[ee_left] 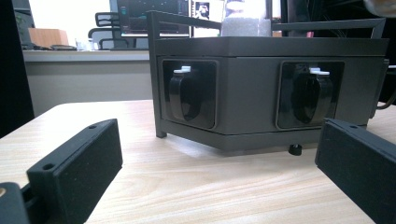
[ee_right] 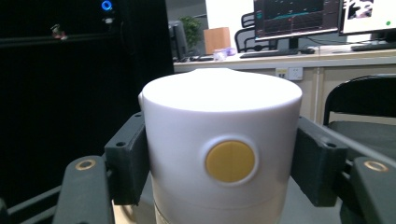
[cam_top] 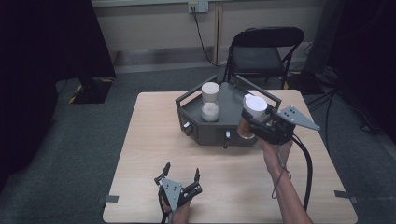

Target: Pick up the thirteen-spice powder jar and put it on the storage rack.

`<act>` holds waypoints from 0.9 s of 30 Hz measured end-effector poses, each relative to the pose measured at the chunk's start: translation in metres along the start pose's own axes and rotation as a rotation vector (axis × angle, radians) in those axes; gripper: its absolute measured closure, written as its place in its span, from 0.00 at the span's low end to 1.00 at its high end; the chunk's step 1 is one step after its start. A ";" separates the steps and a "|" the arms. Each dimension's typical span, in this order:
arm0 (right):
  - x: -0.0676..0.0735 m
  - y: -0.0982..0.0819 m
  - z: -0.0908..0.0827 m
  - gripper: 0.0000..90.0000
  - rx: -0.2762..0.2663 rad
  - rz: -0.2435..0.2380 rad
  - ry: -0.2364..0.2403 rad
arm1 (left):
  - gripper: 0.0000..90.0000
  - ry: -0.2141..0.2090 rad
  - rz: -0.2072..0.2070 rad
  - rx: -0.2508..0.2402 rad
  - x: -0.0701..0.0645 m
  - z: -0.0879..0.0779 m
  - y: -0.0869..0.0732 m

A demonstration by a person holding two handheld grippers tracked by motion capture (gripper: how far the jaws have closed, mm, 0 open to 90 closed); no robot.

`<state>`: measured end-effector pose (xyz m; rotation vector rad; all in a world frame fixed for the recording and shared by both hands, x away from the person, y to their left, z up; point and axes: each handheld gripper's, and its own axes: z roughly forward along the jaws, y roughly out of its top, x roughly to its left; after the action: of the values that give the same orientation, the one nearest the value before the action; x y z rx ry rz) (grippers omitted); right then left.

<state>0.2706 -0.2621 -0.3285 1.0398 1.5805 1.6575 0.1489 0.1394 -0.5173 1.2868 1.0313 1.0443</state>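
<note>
Wooden worktop (cam_top: 154, 140), grey tray (cam_top: 232, 95) with sand jar (cam_top: 210, 102); right tool (cam_top: 252, 125) clamping white-capped jar (ee_right: 222, 154), yellow dot close-up; left tool (cam_top: 180, 175) open.

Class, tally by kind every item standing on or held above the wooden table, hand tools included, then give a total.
Dark grey angular metal stand: 1
White-lidded cylindrical containers: 2, one with white contents on the stand, one with brown contents clamped in the right tool
Black two-jaw hand tools: 2, right one and open left tool
Total: 5
</note>
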 end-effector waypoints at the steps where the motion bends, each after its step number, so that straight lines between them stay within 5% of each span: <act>1: 0.000 0.003 0.003 0.34 0.002 0.001 -0.006 | 0.00 0.000 0.000 0.000 0.000 0.000 0.000; 10: 0.017 0.016 0.038 0.34 0.011 -0.039 -0.108 | 0.00 0.000 0.001 -0.001 0.000 0.000 0.000; 15: 0.017 0.013 0.048 0.34 0.021 -0.021 -0.127 | 0.00 0.000 0.001 -0.001 0.000 0.000 0.000; 27: 0.024 -0.004 0.076 0.34 0.071 -0.075 -0.190 | 0.00 0.003 0.001 -0.001 -0.001 0.000 0.000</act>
<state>0.3237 -0.2026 -0.3313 1.1248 1.5430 1.4173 0.1486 0.1389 -0.5175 1.2850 1.0329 1.0475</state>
